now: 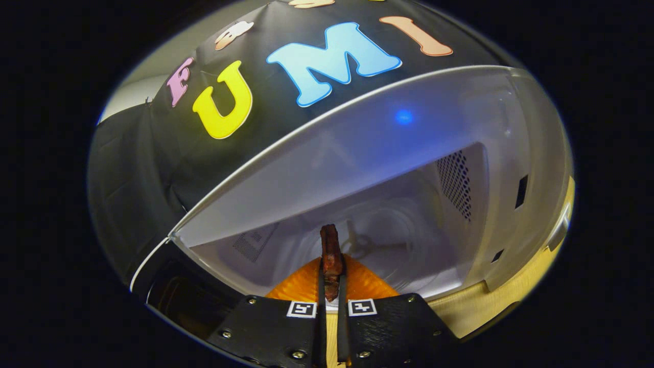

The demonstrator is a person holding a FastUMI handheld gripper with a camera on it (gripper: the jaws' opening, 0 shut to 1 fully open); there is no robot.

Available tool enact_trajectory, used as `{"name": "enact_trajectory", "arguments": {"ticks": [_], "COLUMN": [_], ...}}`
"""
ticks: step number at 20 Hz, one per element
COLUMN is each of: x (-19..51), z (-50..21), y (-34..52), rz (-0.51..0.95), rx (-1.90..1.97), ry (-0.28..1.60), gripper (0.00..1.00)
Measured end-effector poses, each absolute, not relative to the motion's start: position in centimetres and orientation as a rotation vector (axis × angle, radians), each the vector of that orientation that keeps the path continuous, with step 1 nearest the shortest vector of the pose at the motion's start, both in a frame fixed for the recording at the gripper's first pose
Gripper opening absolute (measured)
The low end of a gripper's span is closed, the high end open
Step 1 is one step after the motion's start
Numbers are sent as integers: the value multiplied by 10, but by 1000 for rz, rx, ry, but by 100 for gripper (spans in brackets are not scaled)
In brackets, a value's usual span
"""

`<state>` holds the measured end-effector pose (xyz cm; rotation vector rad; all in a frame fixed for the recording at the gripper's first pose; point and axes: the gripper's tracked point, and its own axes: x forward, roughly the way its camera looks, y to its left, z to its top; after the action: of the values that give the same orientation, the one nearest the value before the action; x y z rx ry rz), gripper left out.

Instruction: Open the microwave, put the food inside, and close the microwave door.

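The white microwave (409, 133) stands open just ahead, its pale cavity (388, 230) facing me with a glass turntable inside. My gripper (332, 291) is shut on a thin dark brown piece of food (330, 250) that sticks up between the fingers, right at the cavity's mouth. Under the food and the fingers lies an orange ribbed plate (368, 283). The dark open door (173, 296) hangs off to the left of the fingers.
A perforated vent panel (454, 184) is on the cavity's right wall. Light wooden tabletop (490, 306) shows below the microwave at the right. The booth's black cloth wall (153, 153) rises behind and left of the microwave.
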<state>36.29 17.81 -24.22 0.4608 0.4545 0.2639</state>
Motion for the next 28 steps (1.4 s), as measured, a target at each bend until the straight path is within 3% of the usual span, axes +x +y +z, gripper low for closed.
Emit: {"name": "enact_trajectory", "arguments": {"ticks": [4,7,8,12,15,21,28], "x": [378,388,389,383,374,338,257], "z": [-246,-256,-260,-242,-212,-188,-133], "y": [176,160,149,147,157,161,140], "rz": [242,174,132,106,159,231,278], "rx": [416,314,257,22,-12,33,42], "ry": [416,408,409,322,241,263,204], "gripper": [9,19,31,96,98,98,98]}}
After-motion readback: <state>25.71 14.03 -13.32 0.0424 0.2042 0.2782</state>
